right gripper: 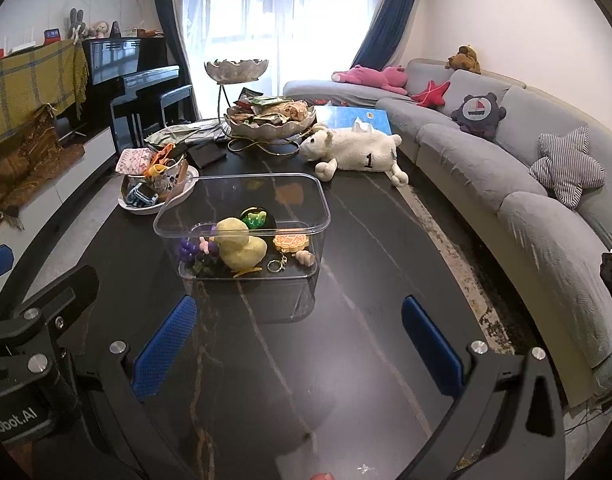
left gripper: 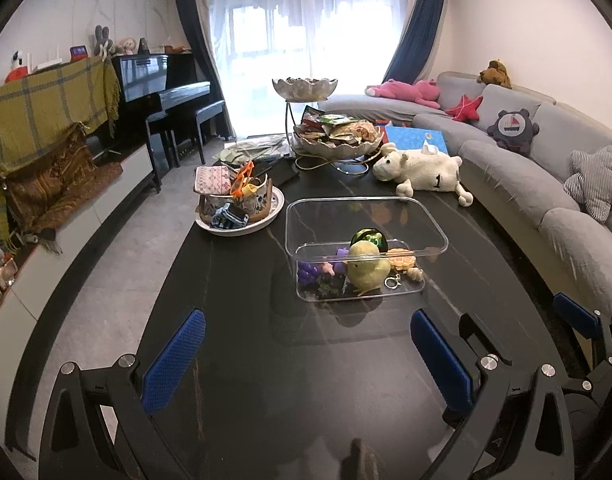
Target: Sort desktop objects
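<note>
A clear plastic box stands mid-table on the black table. In it lie a yellow plush duck, a green-black toy, purple grapes, an orange mooncake keychain and other small items. My left gripper is open and empty, hovering near the table's front edge. My right gripper is open and empty beside it, in front of the box.
A white plate with a bowl of small items sits left of the box. A tiered snack stand and a white plush sheep lie behind. A grey sofa runs along the right.
</note>
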